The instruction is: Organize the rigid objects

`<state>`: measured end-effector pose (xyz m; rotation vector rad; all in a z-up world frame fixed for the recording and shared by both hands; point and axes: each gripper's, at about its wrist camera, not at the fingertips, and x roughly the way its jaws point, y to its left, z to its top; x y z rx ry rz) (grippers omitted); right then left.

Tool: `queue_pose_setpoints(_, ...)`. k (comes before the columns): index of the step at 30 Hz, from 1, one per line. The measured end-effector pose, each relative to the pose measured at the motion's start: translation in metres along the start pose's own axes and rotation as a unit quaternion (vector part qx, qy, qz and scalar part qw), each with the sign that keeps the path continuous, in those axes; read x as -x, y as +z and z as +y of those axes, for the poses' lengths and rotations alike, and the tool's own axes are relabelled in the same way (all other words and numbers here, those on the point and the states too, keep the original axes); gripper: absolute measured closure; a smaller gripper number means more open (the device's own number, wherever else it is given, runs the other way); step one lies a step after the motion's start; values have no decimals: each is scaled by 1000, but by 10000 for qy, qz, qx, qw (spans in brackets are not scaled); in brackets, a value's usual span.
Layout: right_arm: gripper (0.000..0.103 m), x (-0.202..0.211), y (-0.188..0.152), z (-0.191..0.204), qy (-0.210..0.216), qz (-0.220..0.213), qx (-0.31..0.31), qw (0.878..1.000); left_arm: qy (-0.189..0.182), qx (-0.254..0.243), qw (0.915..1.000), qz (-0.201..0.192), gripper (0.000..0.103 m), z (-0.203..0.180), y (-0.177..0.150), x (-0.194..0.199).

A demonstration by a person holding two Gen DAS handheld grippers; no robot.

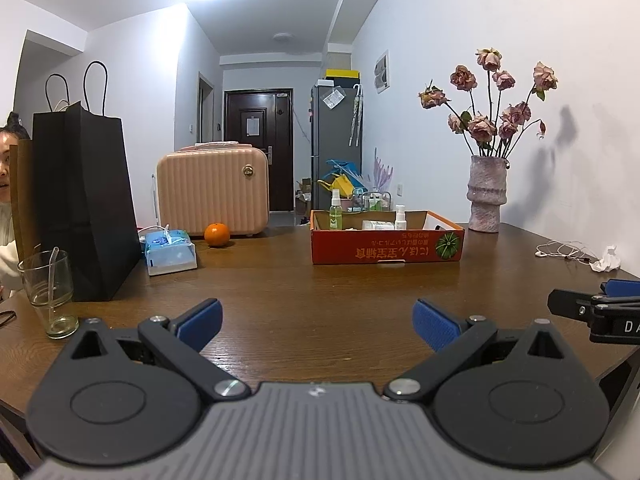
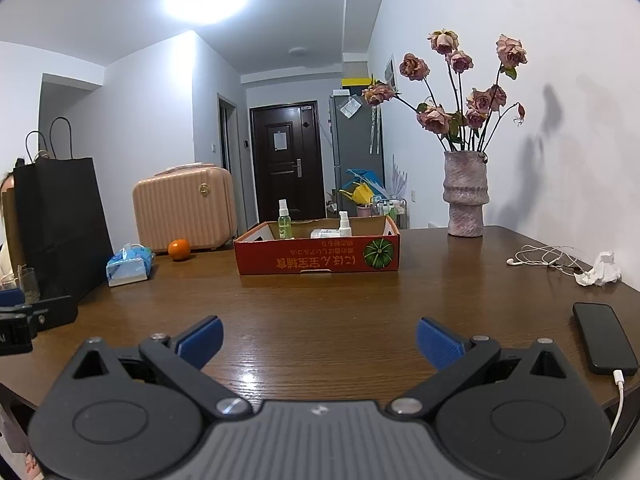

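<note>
Both grippers hover low over the near edge of the wooden counter point(image 2: 320, 292), side by side and level, each with its blue pads spread wide and nothing between them: the left gripper point(image 1: 318, 322) and the right gripper point(image 2: 319, 340) are both released and empty. Straight ahead of them, well apart across bare wood, sits a shallow red cardboard box point(image 2: 318, 258); a green spray bottle point(image 2: 285, 220), a white spray bottle point(image 2: 344, 224) and a small white carton point(image 2: 325, 233) already stand or lie inside it, so it seems to serve as the collecting tray. Just beside the right gripper, to its right, a black phone point(image 2: 604, 338) lies flat on its charging cable. Further right lie white earphones point(image 2: 548, 258) and a crumpled tissue point(image 2: 600, 270). Left of the left gripper stands a glass point(image 1: 50, 294), then a black paper bag point(image 1: 86, 204), a tissue pack point(image 1: 170, 252) and an orange point(image 1: 217, 234). This layout fits either sorting yet to come or sorting already finished.
</note>
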<state>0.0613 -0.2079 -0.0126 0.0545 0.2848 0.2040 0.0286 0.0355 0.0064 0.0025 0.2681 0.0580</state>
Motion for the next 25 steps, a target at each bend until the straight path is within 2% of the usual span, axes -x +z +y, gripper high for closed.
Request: queue_pose_setpoints(25,0,-7,-3,-1,32,63,-62,10000,-60,1,9999,93,0,0,-1,-4)
